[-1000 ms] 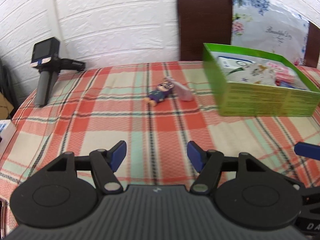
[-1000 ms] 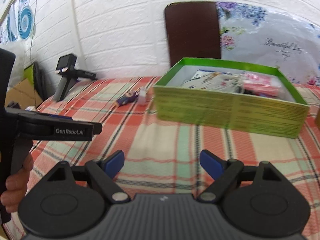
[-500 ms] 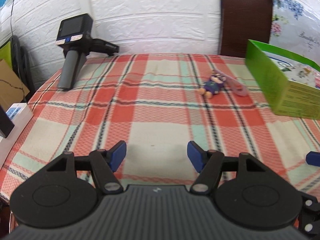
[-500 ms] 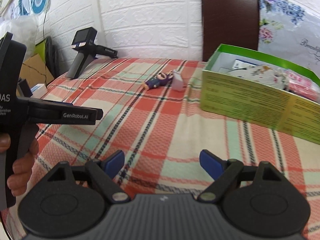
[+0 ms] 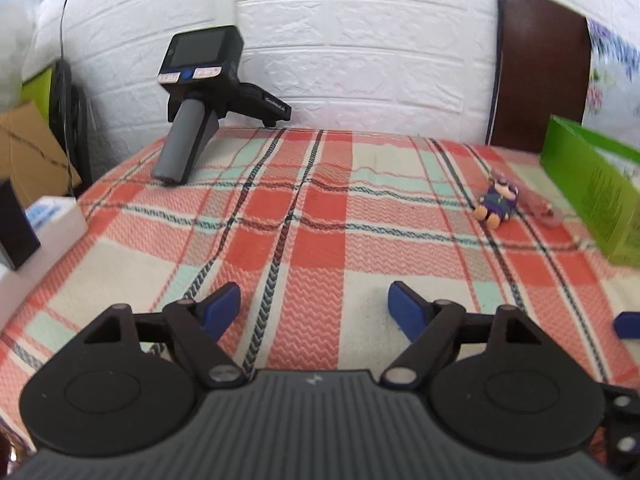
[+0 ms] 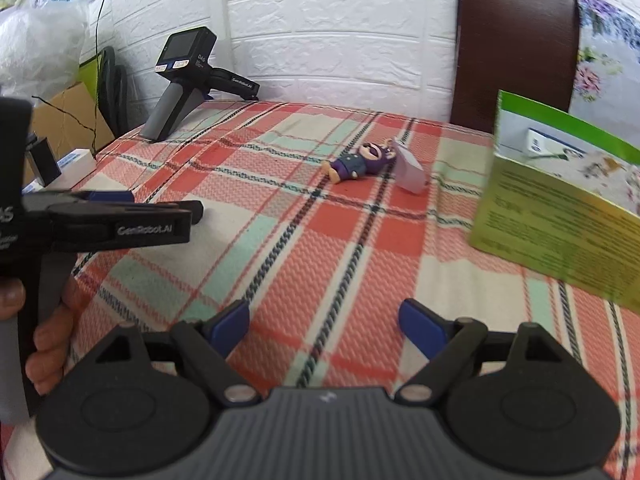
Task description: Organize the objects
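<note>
A small purple figurine [image 5: 497,205] [image 6: 357,161] lies on the plaid cloth [image 5: 320,216], with a pale tag [image 6: 410,170] attached on its right. A green box [image 5: 596,192] [image 6: 560,216] stands at the right and holds packets. My left gripper [image 5: 314,308] hovers over bare cloth well short and left of the figurine; its jaws are opening with nothing between them. My right gripper [image 6: 324,326] is open and empty, nearer than the figurine. In the right wrist view the left gripper [image 6: 116,218] appears at the left, held by a hand [image 6: 48,344].
A spare handheld gripper device [image 5: 200,100] [image 6: 188,80] stands on the far left corner of the cloth. A dark chair back [image 5: 538,68] [image 6: 516,40] rises behind the table by the white brick wall. Cardboard [image 5: 28,152] and a white box [image 5: 52,216] sit off the left edge.
Both views have swung left: the green box slid toward the right edge and the standing device came closer. The left gripper's blue pads stand wider apart than before.
</note>
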`<state>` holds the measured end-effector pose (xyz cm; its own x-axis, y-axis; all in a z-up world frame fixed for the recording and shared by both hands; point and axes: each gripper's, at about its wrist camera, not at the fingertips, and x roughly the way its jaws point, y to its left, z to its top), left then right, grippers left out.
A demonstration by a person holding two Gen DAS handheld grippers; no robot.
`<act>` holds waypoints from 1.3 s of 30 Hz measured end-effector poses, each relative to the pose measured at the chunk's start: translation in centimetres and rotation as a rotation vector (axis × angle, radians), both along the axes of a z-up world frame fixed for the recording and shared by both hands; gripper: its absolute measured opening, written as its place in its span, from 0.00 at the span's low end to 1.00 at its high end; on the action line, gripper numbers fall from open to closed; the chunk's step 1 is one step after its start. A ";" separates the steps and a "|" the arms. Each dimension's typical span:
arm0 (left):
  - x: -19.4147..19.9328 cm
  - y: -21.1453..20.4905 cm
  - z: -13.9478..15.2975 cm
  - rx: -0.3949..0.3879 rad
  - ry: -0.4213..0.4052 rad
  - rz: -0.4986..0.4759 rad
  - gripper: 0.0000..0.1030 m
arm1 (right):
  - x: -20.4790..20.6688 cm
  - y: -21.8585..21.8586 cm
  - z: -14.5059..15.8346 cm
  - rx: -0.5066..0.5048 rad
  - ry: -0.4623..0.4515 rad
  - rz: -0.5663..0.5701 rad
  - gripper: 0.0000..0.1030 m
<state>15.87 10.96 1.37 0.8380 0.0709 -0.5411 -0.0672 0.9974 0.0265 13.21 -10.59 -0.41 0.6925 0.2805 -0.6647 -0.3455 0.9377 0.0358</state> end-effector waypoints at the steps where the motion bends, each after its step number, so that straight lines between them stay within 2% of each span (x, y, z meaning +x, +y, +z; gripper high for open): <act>1: -0.1 -0.1 0.0 0.002 -0.007 0.002 0.81 | 0.2 0.1 0.0 -0.002 -0.006 0.001 0.83; 3: -0.3 -0.3 -0.1 0.011 -0.024 0.001 0.80 | 0.8 0.2 0.1 0.003 -0.021 -0.009 0.80; 5: -0.4 0.0 -0.1 -0.011 -0.034 0.004 0.80 | 1.9 0.3 0.4 0.006 -0.034 -0.023 0.78; 8: -0.5 1.6 0.0 -0.106 -0.050 0.043 0.80 | 4.3 0.7 1.0 -0.018 -0.074 -0.025 0.72; 11: -0.2 2.9 -0.3 -0.191 -0.041 0.080 0.80 | 7.4 1.3 2.1 -0.038 -0.149 -0.040 0.72; 12: 0.0 3.1 -0.4 -0.206 -0.033 0.079 0.80 | 8.7 1.5 2.5 -0.027 -0.162 -0.036 0.78; 14: 0.0 2.8 -0.4 -0.206 -0.040 0.075 0.80 | 11.7 2.0 2.7 -0.030 -0.152 -0.073 0.93; 16: 0.0 2.4 -0.4 -0.190 -0.045 0.069 0.80 | 14.5 2.3 1.9 -0.075 -0.110 -0.118 0.93; 17: -0.1 2.4 -0.4 -0.186 -0.047 0.066 0.80 | 15.9 2.3 1.0 -0.083 -0.045 -0.121 0.90; 18: -0.1 2.4 -0.4 -0.186 -0.049 0.064 0.80 | 16.6 2.0 0.2 -0.060 0.010 -0.113 0.84; 19: -0.1 2.5 -0.4 -0.189 -0.049 0.063 0.80 | 16.5 1.4 0.0 -0.018 0.001 -0.115 0.83; 20: -0.1 2.6 -0.4 -0.194 -0.049 0.064 0.80 | 16.2 1.1 0.0 -0.009 0.007 -0.106 0.78; 22: 0.0 2.7 -0.4 -0.204 -0.052 0.066 0.80 | 15.0 0.9 0.3 0.013 0.016 -0.072 0.53; 23: 0.1 2.8 -0.4 -0.207 -0.052 0.066 0.80 | 14.0 0.9 0.4 0.013 0.018 -0.048 0.36; 24: 0.1 2.8 -0.4 -0.209 -0.051 0.066 0.80 | 12.9 1.0 0.5 0.012 0.018 -0.018 0.27; 27: 0.1 2.8 -0.4 -0.206 -0.051 0.065 0.80 | 8.5 1.6 0.2 -0.028 -0.017 0.050 0.27; 30: 0.3 2.7 -0.4 -0.204 -0.038 0.059 0.80 | 4.7 1.2 0.6 -0.002 -0.005 0.067 0.27; 35: 0.4 2.6 -0.6 -0.192 -0.016 0.055 0.81 | -2.2 -1.7 0.9 -0.008 0.009 0.109 0.27; 39: 0.5 2.1 -0.5 -0.154 0.017 0.041 0.85 | -6.8 -4.8 1.0 0.004 -0.003 0.075 0.30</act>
